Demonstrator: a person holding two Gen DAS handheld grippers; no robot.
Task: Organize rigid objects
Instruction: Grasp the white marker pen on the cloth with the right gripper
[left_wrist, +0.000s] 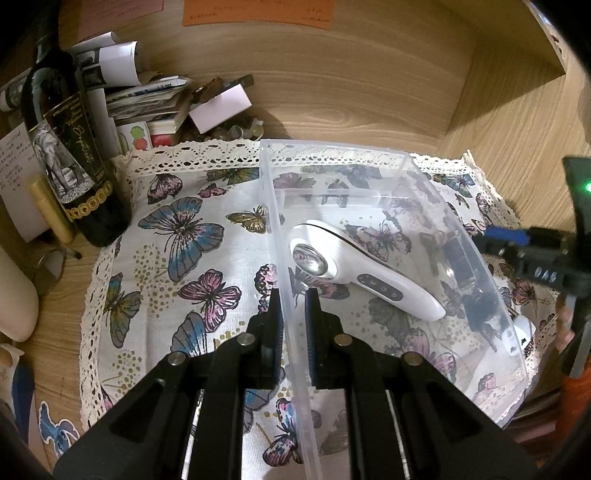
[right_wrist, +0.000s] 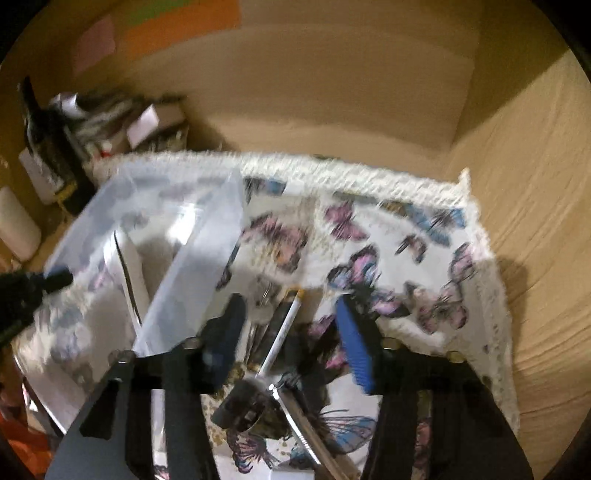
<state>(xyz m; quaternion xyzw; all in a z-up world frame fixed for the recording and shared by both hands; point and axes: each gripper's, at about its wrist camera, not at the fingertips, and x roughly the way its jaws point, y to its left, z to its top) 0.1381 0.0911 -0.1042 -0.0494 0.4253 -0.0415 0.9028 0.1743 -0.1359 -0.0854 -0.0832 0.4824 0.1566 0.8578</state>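
The clear plastic bin (left_wrist: 369, 229) sits on the butterfly cloth (left_wrist: 177, 258) spread over the wooden table (left_wrist: 369, 92), and every other thing is best placed against it. The left gripper (left_wrist: 294, 325) straddles the bin's near left wall: one finger stands outside it, the other inside, with a narrow gap on each side of the plastic, so the fingers look nearly clenched on the wall, steadying it. Inside the bin lies the white handheld device (left_wrist: 358, 269), its round metal head toward the bin's left wall and its handle slanting toward the right wall.

Just outside the bin's right wall, on the cloth, lies a small pile of loose things: a white pen (right_wrist: 282, 332) and some dark and metal pieces (right_wrist: 258, 402) too blurred to name. The right gripper (right_wrist: 291, 343) hangs over that pile with its fingers released and spread wide, the pen lying between them; nothing is grasped.

The step in hand appears to be picking one item from beside the bin to drop it in. To do it well, the right gripper should probably settle first, since its view is smeared by motion, then turn so the fingers close across the pen's thin shaft, not along it. It should go low enough to catch the pen without pinching the cloth. The left fingers should keep the wall pinned so the light bin does not slide or tip when the item is lowered beside the white device.
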